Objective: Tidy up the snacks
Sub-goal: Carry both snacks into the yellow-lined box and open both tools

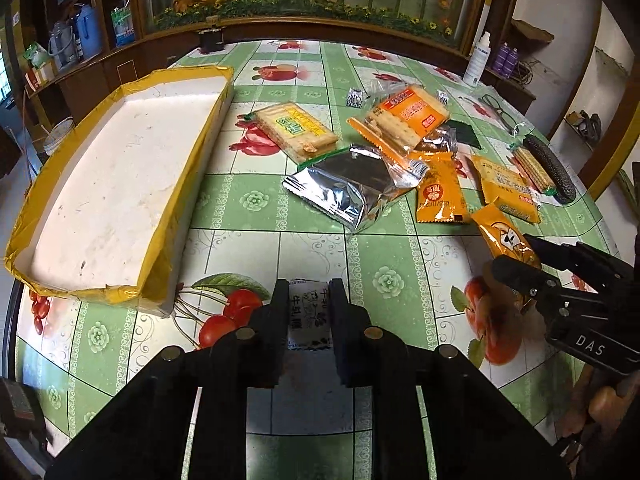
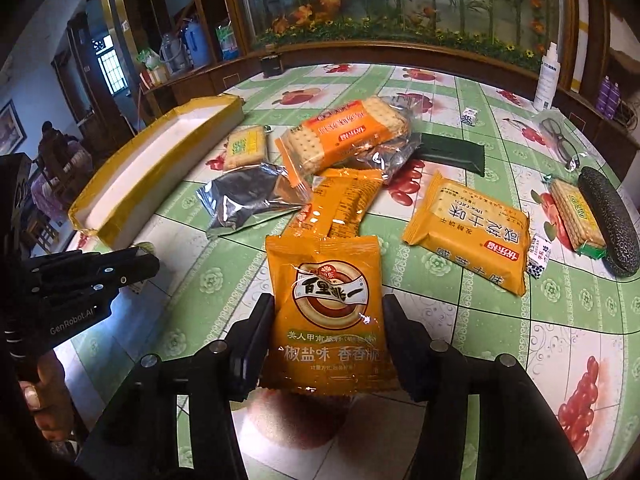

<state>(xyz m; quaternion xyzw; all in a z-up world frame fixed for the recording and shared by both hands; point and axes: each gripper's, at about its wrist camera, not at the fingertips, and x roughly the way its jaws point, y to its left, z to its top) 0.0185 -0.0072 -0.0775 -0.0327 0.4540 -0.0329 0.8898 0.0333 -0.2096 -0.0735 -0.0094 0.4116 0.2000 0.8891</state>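
Tabletop [image 1: 256, 248] w/ green fruit-print cloth: near strip in front of both claws is bare, the only open room; left side taken by the tray [image 1: 192, 152], back edge runs along a wood cabinet w/ glass front. Snack pile sits mid-tabletop, right of the tray, spreading toward the right edge where a dark glasses case [image 2: 610, 220] lies just beside a cracker stack. Left claw [image 1: 309, 308] pressed together on a small white candy [image 1: 310, 312], wrapper w/ dark print, held between the pads just above the cloth, near the tray's near corner. Right claw [image 2: 326, 332] pinching an orange packet [image 2: 324, 308] by both side edges, packet upright facing the cam, clear of the pile behind it; in the left view that claw shows at far right w/ the packet sticking out toward the pile. Tray: white foam, yellow tape round the rim, shallow, nothing in it, only scuffs. Still on the cloth: green-label crackers [image 1: 298, 132] nearest the tray, silver bag [image 1: 344, 188], big orange cracker pack [image 2: 344, 140], flat orange packet [image 2: 468, 236], another orange sachet [image 1: 440, 196].
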